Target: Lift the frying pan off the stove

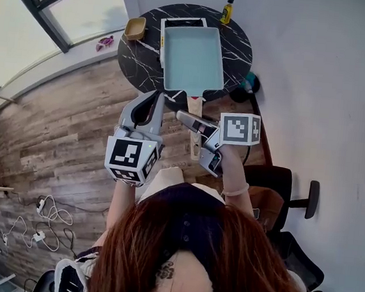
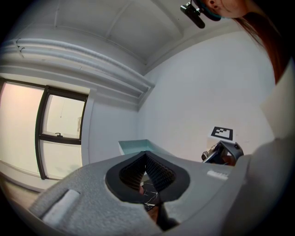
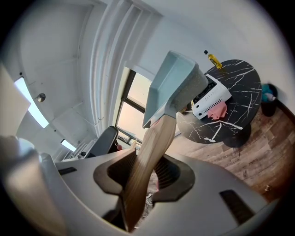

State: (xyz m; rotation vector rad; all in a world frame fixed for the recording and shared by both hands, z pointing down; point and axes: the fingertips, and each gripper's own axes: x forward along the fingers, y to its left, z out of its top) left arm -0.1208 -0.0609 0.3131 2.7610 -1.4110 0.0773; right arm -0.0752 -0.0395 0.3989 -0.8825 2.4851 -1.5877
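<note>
The frying pan (image 1: 194, 56) is rectangular and pale teal, with a wooden handle (image 1: 195, 105). My right gripper (image 1: 194, 125) is shut on that handle. In the right gripper view the pan (image 3: 173, 85) hangs in the air, clear of the white stove (image 3: 209, 97), and the handle (image 3: 147, 161) runs between the jaws of the right gripper (image 3: 143, 170). In the head view the stove (image 1: 181, 23) shows only past the pan's far edge. My left gripper (image 1: 153, 101) sits just left of the handle with its tips together and nothing held. From the left gripper (image 2: 146, 159) a pan corner (image 2: 133, 146) shows beyond.
The stove stands on a round black marble table (image 1: 139, 61) with a tan bowl (image 1: 135, 28), a yellow bottle (image 1: 227, 11) and a pink cloth (image 3: 219, 110). A dark bin (image 1: 249, 84) sits by the wall. An office chair (image 1: 281, 184) is at my right.
</note>
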